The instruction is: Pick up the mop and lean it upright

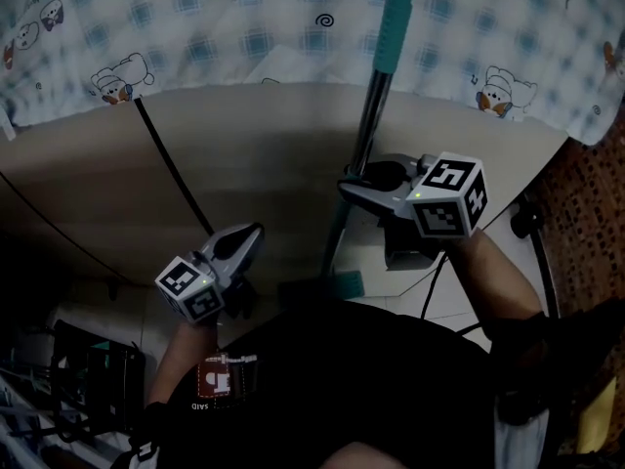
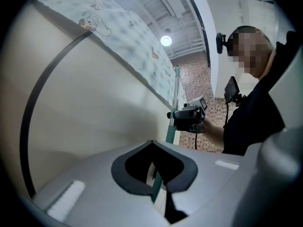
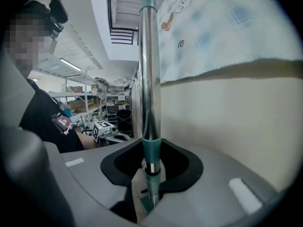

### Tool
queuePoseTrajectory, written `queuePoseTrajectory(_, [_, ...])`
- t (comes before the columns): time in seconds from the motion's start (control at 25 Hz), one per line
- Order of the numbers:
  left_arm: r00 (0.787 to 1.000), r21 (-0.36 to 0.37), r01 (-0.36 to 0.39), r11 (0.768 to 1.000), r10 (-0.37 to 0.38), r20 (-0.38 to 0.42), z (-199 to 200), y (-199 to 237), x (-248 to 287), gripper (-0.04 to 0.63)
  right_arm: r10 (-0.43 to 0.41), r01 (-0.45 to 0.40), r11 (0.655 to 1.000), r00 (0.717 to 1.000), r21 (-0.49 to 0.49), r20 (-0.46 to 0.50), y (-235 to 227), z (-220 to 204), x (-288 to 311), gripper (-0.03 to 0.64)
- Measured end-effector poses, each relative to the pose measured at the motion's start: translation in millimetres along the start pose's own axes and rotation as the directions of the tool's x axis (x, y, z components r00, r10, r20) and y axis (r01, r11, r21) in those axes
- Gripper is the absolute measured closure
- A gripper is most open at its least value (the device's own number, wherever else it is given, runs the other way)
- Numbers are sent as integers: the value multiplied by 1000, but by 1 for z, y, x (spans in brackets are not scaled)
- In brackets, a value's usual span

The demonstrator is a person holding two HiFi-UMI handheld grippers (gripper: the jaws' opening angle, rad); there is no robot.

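The mop [image 1: 363, 130] stands nearly upright against the beige wall: a silver pole with a teal grip at the top and a teal collar low down. My right gripper [image 1: 363, 188] is shut on the pole [image 3: 149, 70] just above a teal sleeve, and the pole runs straight up between its jaws [image 3: 151, 148]. The mop's head is hidden below. My left gripper [image 1: 256, 233] hangs to the left of the pole, apart from it. Its tips [image 2: 151, 143] meet with nothing between them. Through the gap behind them the mop's teal lower part [image 2: 156, 188] shows.
A blue checked cloth with duck prints [image 1: 244, 27] hangs over the beige wall [image 1: 254, 145]. A black cable [image 1: 171, 164] runs down that wall. Black equipment [image 1: 88, 369] sits at lower left, brick-patterned floor [image 1: 586, 193] lies at right, and storage shelves [image 3: 90, 103] stand behind the person.
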State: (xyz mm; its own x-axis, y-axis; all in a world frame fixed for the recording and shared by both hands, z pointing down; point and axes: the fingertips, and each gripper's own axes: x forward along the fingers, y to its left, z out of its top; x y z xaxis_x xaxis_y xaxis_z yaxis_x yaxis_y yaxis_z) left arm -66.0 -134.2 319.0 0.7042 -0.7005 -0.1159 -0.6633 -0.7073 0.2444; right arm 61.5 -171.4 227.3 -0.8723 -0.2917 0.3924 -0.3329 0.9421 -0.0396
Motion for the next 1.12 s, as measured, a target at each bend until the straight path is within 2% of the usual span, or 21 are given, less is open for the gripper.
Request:
queuePoseTrajectory(0.12, [999,5,43,999,-43,13,12,-15,2,598,-7,7,1000,1000,-6,9,0,7,-6,489])
queuePoseTrajectory(0.24, [992,48,123,991,-124,5,16,-32,4,598,-13,13,1000,1000,-9,7,-1,7,-6,489])
queuePoseTrajectory(0.32, [990,32,140,990,-141,26,21,-33,5,598,-16,16,1000,1000,-9,4,-3,6,-4,489])
queuePoseTrajectory(0.52, [995,15,92,996,-93,40,26,-21,4,598,-17,17,1000,1000,-10,3,-6,8,-2,489])
queuePoseTrajectory(0.76, [996,57,75,996,-78,46,32,-14,4,598,-18,18,1000,1000,-17,7,-7,11,-1,489])
queuePoseTrajectory(1.12, [997,39,63,997,-65,46,36,-18,2,598,-23,23,1000,1000,-9,-5,-6,0,3,489])
